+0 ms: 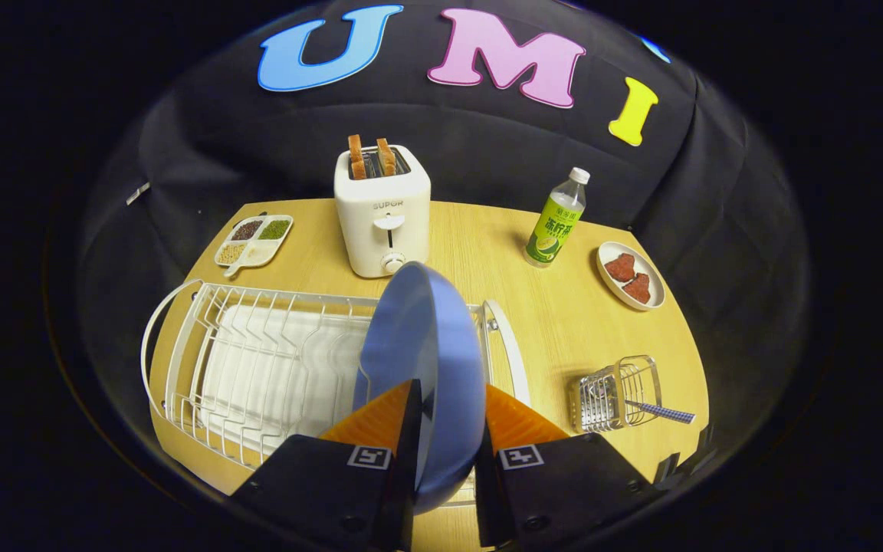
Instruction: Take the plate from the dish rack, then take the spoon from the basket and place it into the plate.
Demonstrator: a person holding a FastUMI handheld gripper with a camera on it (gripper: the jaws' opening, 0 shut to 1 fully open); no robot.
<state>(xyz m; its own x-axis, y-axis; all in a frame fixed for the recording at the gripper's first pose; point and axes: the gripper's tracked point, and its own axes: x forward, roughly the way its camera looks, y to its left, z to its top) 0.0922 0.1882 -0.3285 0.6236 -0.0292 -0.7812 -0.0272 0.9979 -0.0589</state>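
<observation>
A blue plate [422,345] stands on edge between my fingers, over the right end of the white wire dish rack [257,360]. My gripper [445,418] is shut on the plate, one orange finger [380,418] on each face near its lower rim. Whether the plate still rests in the rack slots is hidden behind it. To the right of my fingers sits a small wire basket [614,395] on the wooden table [487,253]. A spoon with a blue checked handle [664,412] lies in the basket, its handle sticking out to the right.
A white toaster [382,211] with two toast slices stands beyond the rack. A divided dish of grains [254,240] lies at the far left, a green-labelled bottle [555,222] and an oval dish with red pieces [629,276] at the far right.
</observation>
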